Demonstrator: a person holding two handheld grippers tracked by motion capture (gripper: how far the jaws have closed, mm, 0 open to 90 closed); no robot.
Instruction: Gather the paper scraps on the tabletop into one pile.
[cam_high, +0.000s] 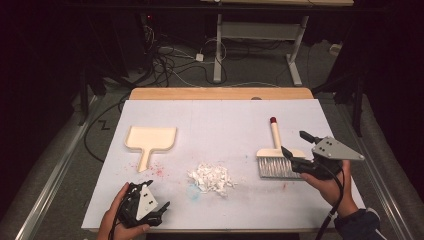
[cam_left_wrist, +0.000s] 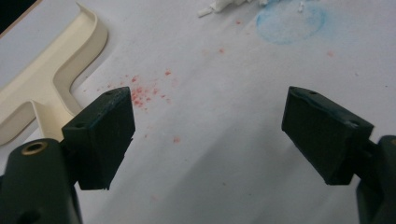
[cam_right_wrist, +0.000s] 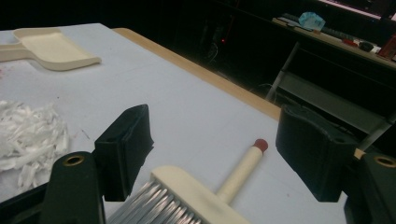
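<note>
With my right claw (cam_high: 296, 144) gaping wide over the brush (cam_high: 274, 156) right of the paper shreds (cam_high: 212, 178), I judged gripping its handle squarely best, left claw (cam_left_wrist: 208, 133) wide, empty.

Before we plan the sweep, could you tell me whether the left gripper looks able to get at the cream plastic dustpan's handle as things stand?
Probably yes. The left gripper has its jaws open near the table's front edge, and bare white table surface lies between it and the cream plastic dustpan, whose handle points toward it.
</note>
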